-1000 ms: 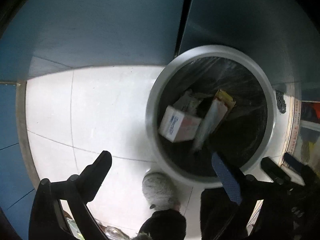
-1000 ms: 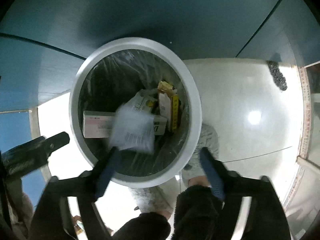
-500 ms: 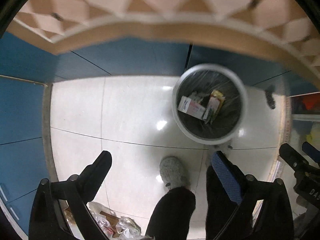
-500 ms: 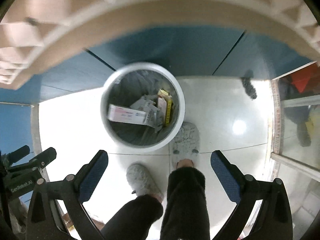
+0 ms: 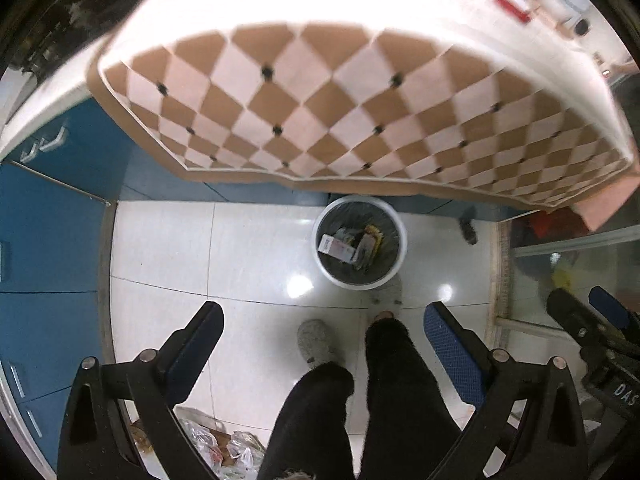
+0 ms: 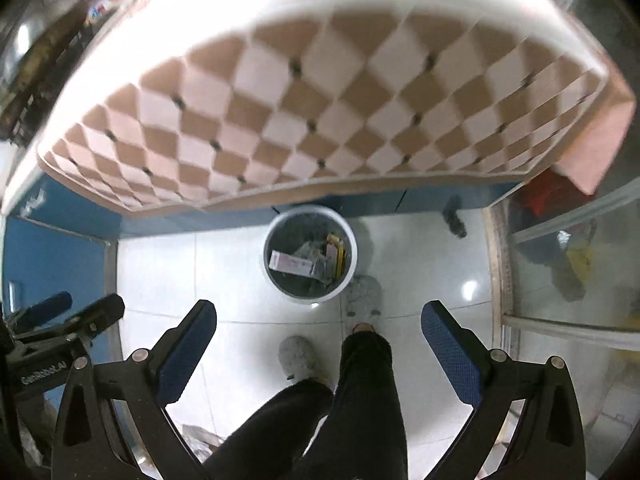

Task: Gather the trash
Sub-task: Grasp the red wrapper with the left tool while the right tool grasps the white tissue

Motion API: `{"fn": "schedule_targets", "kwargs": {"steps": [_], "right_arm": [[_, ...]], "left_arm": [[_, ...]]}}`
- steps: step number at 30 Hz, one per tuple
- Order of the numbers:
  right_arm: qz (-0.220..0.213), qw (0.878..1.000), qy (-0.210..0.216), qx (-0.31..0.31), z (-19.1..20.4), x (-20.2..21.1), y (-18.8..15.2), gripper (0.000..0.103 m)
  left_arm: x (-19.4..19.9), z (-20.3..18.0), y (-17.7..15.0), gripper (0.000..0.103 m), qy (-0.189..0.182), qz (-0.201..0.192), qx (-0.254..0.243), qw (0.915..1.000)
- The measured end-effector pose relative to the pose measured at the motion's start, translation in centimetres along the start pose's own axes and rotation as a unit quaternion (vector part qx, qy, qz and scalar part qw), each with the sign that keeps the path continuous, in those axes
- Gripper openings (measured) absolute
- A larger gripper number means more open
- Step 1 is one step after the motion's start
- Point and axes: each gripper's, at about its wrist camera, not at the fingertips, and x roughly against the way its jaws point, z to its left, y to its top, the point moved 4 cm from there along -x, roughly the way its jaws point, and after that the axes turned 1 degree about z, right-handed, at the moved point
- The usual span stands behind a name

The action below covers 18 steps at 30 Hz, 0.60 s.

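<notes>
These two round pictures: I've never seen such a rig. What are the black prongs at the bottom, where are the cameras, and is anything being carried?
Each picture comes from a fisheye camera fixed to a hand-held gripper, looking forward along its two fingers; a person holds one in each hand. The black prongs with blue pads are those fingers. The left gripper and the right gripper are both spread wide with nothing between them. Both look down at a white tiled floor, the person's legs and grey slippers. A white bin with a dark liner stands at the foot of a table draped in a checked tablecloth. Boxes and wrappers lie inside the bin. Bagged items sit on the floor at the left view's bottom edge.
</notes>
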Motion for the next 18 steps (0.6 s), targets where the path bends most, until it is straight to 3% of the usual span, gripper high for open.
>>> {"fn": "schedule_targets", "kwargs": {"steps": [5,9,13,18], "right_arm": [[-0.023,1.0,0.005,-0.007,-0.3,7.0,0.5,0.103],[-0.029,0.999,0.024,-0.014,-0.4,10.9,1.0,0.103],[-0.041,0.997,0.048,-0.032,-0.9,12.9,3.3,0.103],[-0.065,0.994,0.067,-0.063,-2.2,12.8,9.9,0.103]], "left_arm": [[5.6,-0.6,-0.1,0.102,-0.011,-0.025,-0.001,0.9996],[8.7,-1.0,1.4,0.102,0.003,-0.061,-0.009,0.9981],[11.6,-1.6,5.5,0.102,0.024,-0.123,-0.019,0.9919],[12.9,-3.0,13.4,0.102,0.068,-0.178,-0.009,0.9816]]}}
